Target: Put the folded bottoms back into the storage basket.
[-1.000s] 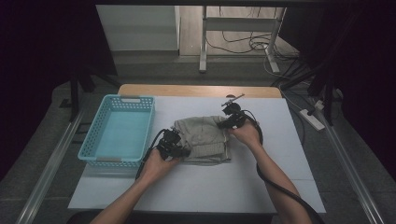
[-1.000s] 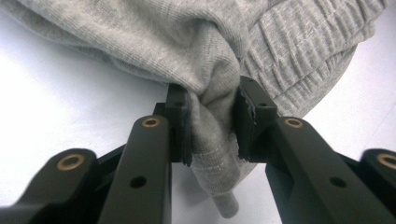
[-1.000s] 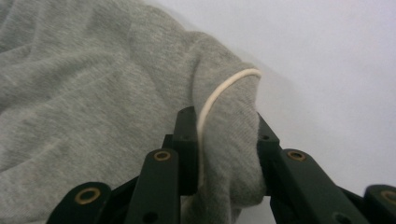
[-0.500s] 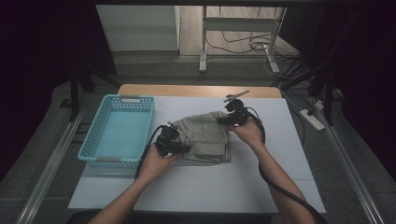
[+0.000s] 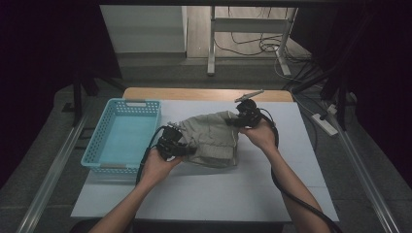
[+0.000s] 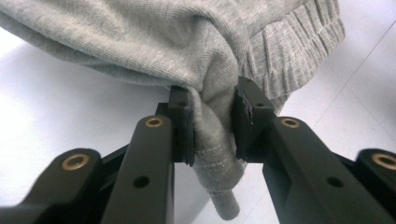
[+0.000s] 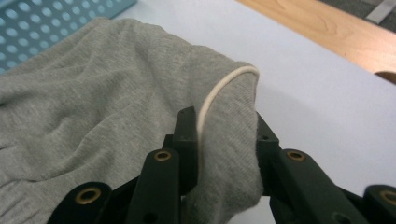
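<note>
A folded grey knit garment (image 5: 211,138) lies on the white table between my two grippers. My left gripper (image 5: 171,141) is at its left edge, and its jaws are shut on a bunched fold of the grey garment (image 6: 212,135); ribbed cuff fabric shows beyond. At the far right corner my right gripper (image 5: 247,115) is shut on the garment (image 7: 229,140), pinching a fold with a cream piped seam running over it.
A light blue perforated basket (image 5: 99,141) stands at the table's left side, close to my left gripper. The white table sheet (image 5: 218,194) extends toward the near edge. A wooden strip (image 5: 194,94) runs along the far edge. Cables trail from both grippers.
Both grippers have shifted slightly, lifting and spreading the garment's edges; the cloth looks a little wider and its right corner is raised.
</note>
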`<state>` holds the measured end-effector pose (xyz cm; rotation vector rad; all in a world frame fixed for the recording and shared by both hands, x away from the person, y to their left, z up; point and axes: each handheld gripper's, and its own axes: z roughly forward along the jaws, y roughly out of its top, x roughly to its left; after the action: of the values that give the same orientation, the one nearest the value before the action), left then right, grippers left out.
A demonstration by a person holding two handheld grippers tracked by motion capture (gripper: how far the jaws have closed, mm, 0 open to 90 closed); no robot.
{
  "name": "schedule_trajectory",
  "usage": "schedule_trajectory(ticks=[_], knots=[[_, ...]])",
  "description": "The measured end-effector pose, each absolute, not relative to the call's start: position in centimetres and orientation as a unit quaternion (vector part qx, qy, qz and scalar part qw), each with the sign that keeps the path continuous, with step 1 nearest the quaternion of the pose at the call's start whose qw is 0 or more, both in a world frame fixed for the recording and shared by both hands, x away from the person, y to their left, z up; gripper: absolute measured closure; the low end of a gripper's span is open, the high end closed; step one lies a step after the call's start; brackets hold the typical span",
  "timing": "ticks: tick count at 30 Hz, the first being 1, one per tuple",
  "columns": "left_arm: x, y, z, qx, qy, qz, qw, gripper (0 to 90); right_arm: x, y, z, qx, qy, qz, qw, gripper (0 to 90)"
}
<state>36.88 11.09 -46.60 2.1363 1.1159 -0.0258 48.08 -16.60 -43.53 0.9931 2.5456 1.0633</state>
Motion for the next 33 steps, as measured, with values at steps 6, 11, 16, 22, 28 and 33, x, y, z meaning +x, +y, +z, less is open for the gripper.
schedule_trajectory(ticks=[6, 11, 16, 22, 28, 33], knots=[[36.5, 11.9, -45.4, 0.826, 0.428, -0.006, 0.367, 70.4, 47.6, -16.3, -42.3, 0.326, 0.860, 0.378, 0.110, 70.6], [36.1, 12.5, -44.5, 0.828, 0.423, 0.005, 0.368, 70.4, 47.1, -16.0, -41.4, 0.319, 0.856, 0.392, 0.113, 70.6], [36.0, 13.2, -43.9, 0.827, 0.423, 0.006, 0.371, 70.4, 46.8, -15.6, -40.7, 0.311, 0.852, 0.404, 0.117, 70.6], [35.8, 14.3, -43.0, 0.831, 0.419, 0.006, 0.365, 70.3, 46.5, -15.0, -40.4, 0.302, 0.852, 0.411, 0.117, 70.6], [35.6, 15.6, -42.6, 0.828, 0.423, 0.005, 0.368, 70.3, 46.1, -14.2, -40.1, 0.295, 0.850, 0.421, 0.115, 70.6], [35.3, 16.3, -42.2, 0.827, 0.426, 0.007, 0.367, 70.3, 45.7, -13.6, -40.1, 0.292, 0.844, 0.433, 0.121, 70.6]])
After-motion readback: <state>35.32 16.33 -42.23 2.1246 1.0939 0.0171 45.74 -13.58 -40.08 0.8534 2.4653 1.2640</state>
